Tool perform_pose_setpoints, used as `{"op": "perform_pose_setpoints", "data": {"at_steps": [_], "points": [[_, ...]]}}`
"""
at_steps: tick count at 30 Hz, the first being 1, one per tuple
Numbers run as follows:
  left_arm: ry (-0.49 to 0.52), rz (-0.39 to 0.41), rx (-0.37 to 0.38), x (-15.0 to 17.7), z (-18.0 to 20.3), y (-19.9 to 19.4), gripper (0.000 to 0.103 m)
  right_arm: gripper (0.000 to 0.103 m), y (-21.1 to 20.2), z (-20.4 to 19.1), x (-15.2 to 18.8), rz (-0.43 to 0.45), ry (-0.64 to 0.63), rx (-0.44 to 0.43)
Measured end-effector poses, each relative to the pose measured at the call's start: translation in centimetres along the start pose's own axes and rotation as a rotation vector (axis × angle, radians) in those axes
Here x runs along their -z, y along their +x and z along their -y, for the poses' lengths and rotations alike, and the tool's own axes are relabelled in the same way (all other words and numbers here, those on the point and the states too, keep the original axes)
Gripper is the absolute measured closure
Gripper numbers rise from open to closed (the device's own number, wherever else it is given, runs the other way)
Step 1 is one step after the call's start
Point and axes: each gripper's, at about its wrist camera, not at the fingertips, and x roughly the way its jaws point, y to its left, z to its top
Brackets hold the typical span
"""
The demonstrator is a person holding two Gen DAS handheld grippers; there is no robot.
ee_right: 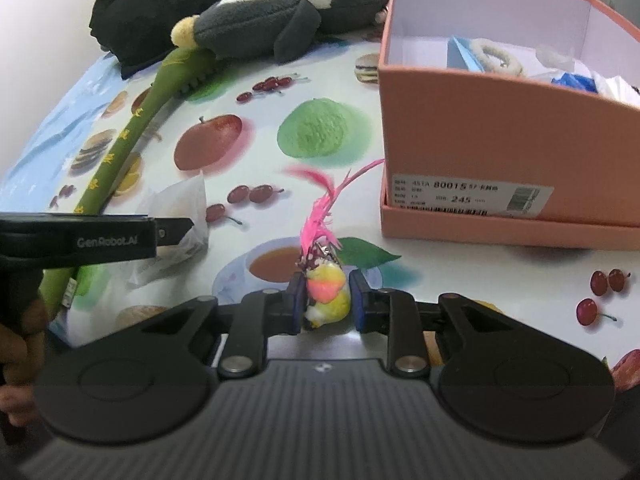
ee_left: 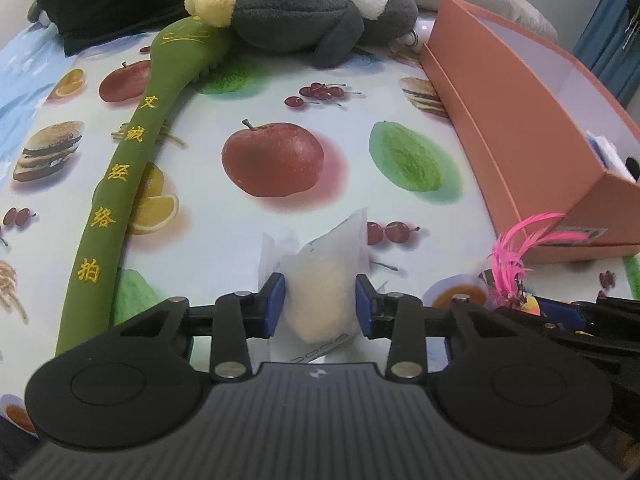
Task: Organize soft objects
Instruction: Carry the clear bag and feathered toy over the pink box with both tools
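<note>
My left gripper [ee_left: 320,304] is shut on a clear plastic bag of white fluff [ee_left: 324,280], just above the fruit-print tablecloth. The bag also shows in the right wrist view [ee_right: 182,220]. My right gripper [ee_right: 324,300] is shut on a small yellow and pink toy with pink feathers [ee_right: 326,288]; its feathers show in the left wrist view [ee_left: 512,256]. A long green padded stick [ee_left: 120,184] lies at the left. A grey and white plush penguin [ee_left: 312,12] lies at the back.
An open orange shoe box [ee_right: 500,140] stands at the right, holding several soft items. It also shows in the left wrist view [ee_left: 520,128]. Dark clothing [ee_right: 152,4] lies at the back left. The left gripper's body [ee_right: 100,236] reaches in from the left.
</note>
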Motion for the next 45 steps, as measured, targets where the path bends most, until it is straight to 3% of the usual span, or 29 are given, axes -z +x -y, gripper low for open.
{"op": "perform_pose_setpoints", "data": {"at_steps": [13, 27, 36, 45], "points": [[0.001, 0.112, 0.089, -0.7, 1.1, -7.3, 0.062, 0.076, -7.5, -0.9, -1.6, 0.152, -0.004, -0.003], [0.084, 0.260, 0.249, -1.3, 6.5, -16.6, 0.062, 0.076, -17.2, -0.1, -1.7, 0.330, 0.029, 0.038], [0.133, 0.271, 0.335, -1.3, 11.0, -17.8, 0.062, 0.076, -21.1, 3.2, -0.5, 0.373, 0.100, 0.096], [0.191, 0.250, 0.370, -4.8, 15.6, -15.4, 0.062, 0.076, -20.9, 7.3, -2.5, 0.376, 0.150, 0.130]]}}
